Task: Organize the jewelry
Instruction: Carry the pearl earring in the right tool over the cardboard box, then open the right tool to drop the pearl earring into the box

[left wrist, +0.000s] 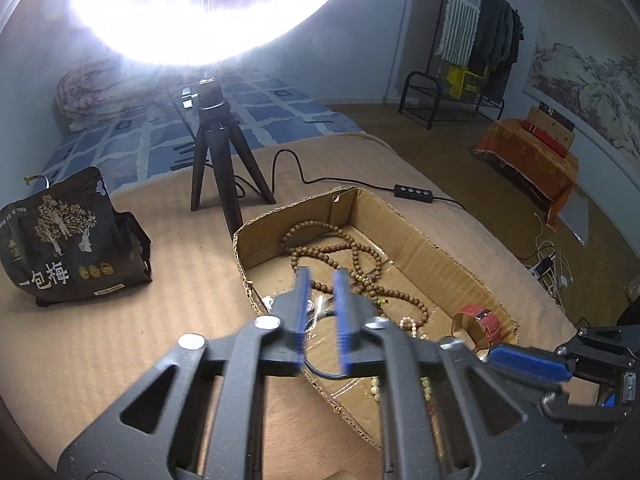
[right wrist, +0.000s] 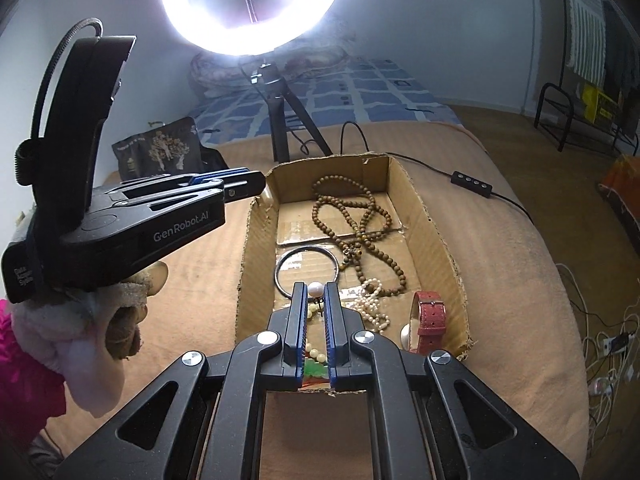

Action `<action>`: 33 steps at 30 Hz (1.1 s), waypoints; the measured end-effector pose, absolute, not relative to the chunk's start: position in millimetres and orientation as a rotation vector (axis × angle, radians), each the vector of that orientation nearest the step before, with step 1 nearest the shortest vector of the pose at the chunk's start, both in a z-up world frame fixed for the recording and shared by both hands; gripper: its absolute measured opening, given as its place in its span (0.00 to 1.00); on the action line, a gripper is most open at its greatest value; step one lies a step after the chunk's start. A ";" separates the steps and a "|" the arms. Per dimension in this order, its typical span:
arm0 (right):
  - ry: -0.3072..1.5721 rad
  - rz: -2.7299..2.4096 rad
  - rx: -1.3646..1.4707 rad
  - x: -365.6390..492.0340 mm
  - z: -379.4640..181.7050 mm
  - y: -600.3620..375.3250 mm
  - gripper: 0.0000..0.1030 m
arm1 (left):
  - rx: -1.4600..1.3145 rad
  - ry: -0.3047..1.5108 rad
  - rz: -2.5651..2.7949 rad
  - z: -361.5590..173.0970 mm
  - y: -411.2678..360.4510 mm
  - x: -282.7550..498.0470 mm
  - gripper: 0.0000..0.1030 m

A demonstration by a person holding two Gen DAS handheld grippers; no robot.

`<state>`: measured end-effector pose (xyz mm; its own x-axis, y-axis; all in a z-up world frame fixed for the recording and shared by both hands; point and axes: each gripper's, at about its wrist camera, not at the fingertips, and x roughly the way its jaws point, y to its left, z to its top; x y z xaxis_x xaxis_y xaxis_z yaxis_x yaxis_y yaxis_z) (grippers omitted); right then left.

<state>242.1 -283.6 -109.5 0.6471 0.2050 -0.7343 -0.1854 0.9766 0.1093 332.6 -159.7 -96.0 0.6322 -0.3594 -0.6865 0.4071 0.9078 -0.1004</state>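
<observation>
**Both tools over the jewelry box, nothing clearly gripped**

Right wrist view puts my right gripper (right wrist: 316, 300) low in the centre of the frame, poised over the near end of the cardboard box (right wrist: 436, 240). Its fingers stand narrowly apart, and a single pearl (right wrist: 315, 289) shows between their tips. I cannot tell whether they pinch it or merely frame it from above.

Inside the box, the wooden bead necklace (right wrist: 352, 220) sprawls across the middle and far end. A dark metal bangle (right wrist: 306, 270) lies left of centre, a pearl strand (right wrist: 370, 304) just right of my fingertips, and a red watch (right wrist: 430, 314) stands on edge at the lower right wall. Pale beads and something green show between my fingers at the near wall.

On the left wrist view, my left gripper (left wrist: 322, 280) hangs over the same box, blurred, fingers a narrow gap apart with nothing visible between them. From the right camera it appears at the left of the frame, beside the box's left wall.

I judge the step in hand is picking out the pearl piece to sort it. Next I would need to confirm the grip, then lift slowly so that nothing tangled comes up with it.
</observation>
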 end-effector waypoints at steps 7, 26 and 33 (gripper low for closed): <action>0.831 0.192 0.003 241.3 -106.7 -280.8 0.46 | 0.046 0.760 -0.427 -92.1 -156.3 332.5 0.51; 0.810 0.123 -0.039 237.3 -98.2 -277.6 0.65 | 0.040 0.741 -0.392 -80.3 -147.5 320.1 0.61; 0.778 0.117 -0.042 228.4 -85.2 -277.1 0.65 | 0.034 0.716 -0.370 -61.7 -135.9 303.7 0.61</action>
<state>228.4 -277.1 -85.2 0.7059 0.0900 -0.7026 -0.1212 0.9926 0.0055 303.7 -135.9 -61.7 0.6925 -0.3197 -0.6467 0.3427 0.9346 -0.0951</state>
